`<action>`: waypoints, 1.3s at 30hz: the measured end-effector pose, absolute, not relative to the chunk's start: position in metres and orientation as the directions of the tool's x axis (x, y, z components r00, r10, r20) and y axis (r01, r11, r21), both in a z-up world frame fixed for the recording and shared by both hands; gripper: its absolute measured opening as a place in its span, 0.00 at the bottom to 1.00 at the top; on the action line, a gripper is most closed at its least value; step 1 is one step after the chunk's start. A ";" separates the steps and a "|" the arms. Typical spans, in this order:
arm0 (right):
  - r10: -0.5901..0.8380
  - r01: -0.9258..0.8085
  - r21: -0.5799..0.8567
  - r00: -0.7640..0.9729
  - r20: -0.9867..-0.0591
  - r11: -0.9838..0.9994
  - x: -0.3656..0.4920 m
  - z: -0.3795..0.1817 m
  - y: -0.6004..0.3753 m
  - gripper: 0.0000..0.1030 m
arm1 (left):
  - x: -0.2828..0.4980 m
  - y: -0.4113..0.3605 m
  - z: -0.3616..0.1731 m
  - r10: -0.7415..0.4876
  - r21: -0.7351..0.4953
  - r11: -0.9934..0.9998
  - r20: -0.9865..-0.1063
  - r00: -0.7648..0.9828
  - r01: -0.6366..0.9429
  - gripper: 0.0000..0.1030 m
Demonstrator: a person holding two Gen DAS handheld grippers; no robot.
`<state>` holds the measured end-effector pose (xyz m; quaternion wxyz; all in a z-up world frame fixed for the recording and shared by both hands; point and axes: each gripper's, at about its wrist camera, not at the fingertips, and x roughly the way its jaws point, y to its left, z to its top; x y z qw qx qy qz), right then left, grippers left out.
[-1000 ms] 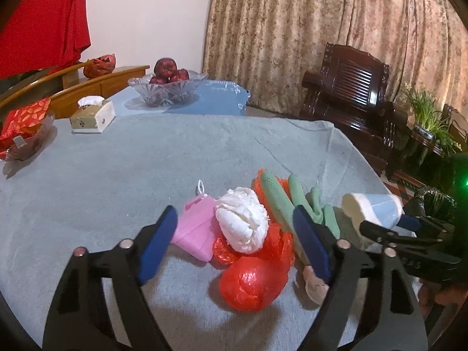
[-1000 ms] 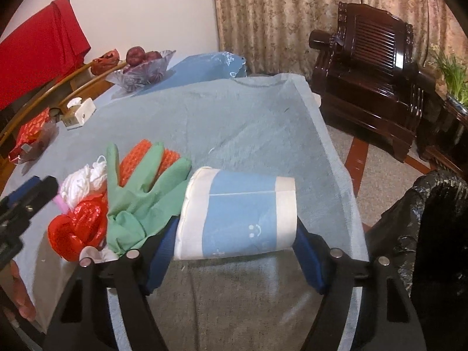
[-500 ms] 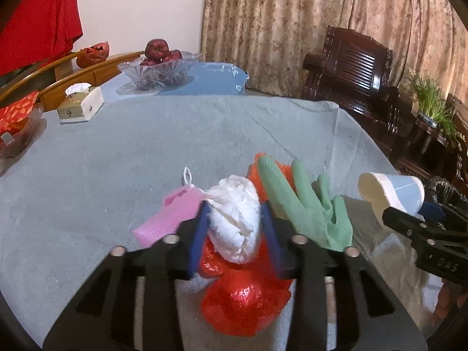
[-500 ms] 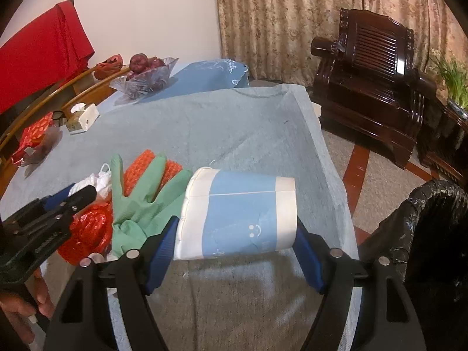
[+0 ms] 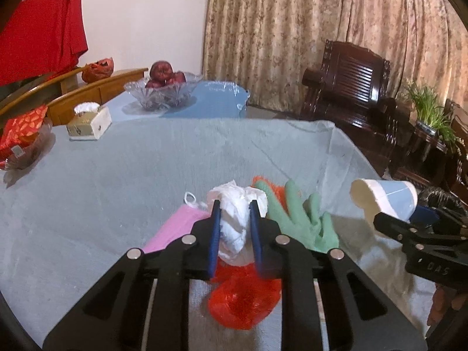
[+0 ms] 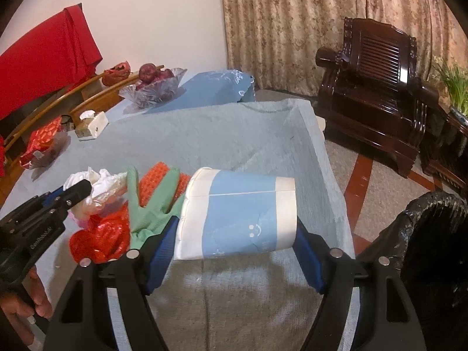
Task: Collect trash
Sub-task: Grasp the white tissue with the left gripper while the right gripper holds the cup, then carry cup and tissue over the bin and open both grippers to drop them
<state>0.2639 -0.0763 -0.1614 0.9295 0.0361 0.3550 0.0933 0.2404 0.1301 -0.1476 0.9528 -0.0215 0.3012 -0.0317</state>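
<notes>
Now my left gripper (image 5: 233, 228) has squeezed shut on the white tissue wad (image 5: 234, 219); my right gripper (image 6: 234, 242) holds the paper cup (image 6: 238, 215); both can go to the black trash bag (image 6: 433, 234), lower right.

Dim warm light, soft blur (fisheye-bent edges)

The paper cup (image 6: 238, 219) is pale blue with white bands and a tiny white smiley. The glove (image 5: 304, 219) is green, the crumpled bag (image 5: 244, 299) red, the mask (image 5: 178, 228) pink, the tissue wad (image 5: 235, 219) white, the tablecloth (image 5: 117, 181) grey-blue.
</notes>
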 end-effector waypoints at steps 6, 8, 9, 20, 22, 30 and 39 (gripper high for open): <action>0.210 -0.157 0.139 0.748 -0.630 0.978 0.256 -0.149 -0.078 0.71 | 0.223 0.121 -0.125 -0.104 -0.067 0.995 -0.529 0.842 0.081 0.17; 0.211 -0.157 0.141 0.756 -0.619 0.977 0.251 -0.143 -0.081 0.71 | 0.217 0.117 -0.120 -0.107 -0.061 0.994 -0.522 0.847 0.088 0.17; 0.211 -0.157 0.142 0.759 -0.616 0.977 0.249 -0.141 -0.082 0.71 | 0.212 0.115 -0.117 -0.111 -0.063 0.994 -0.518 0.848 0.091 0.17; 0.205 -0.162 0.126 0.780 -0.592 0.979 0.215 -0.117 -0.101 0.71 | 0.174 0.093 -0.104 -0.149 -0.080 0.989 -0.514 0.845 0.126 0.17; 0.202 -0.155 0.130 0.782 -0.590 0.979 0.208 -0.114 -0.107 0.71 | 0.167 0.088 -0.103 -0.158 -0.083 0.987 -0.515 0.843 0.135 0.17; 0.173 -0.127 0.118 0.790 -0.588 0.985 0.182 -0.104 -0.129 0.71 | 0.150 0.071 -0.098 -0.199 -0.088 0.980 -0.508 0.838 0.179 0.17; 0.125 -0.080 0.102 0.809 -0.574 0.992 0.149 -0.094 -0.157 0.71 | 0.133 0.042 -0.086 -0.252 -0.083 0.967 -0.481 0.840 0.243 0.17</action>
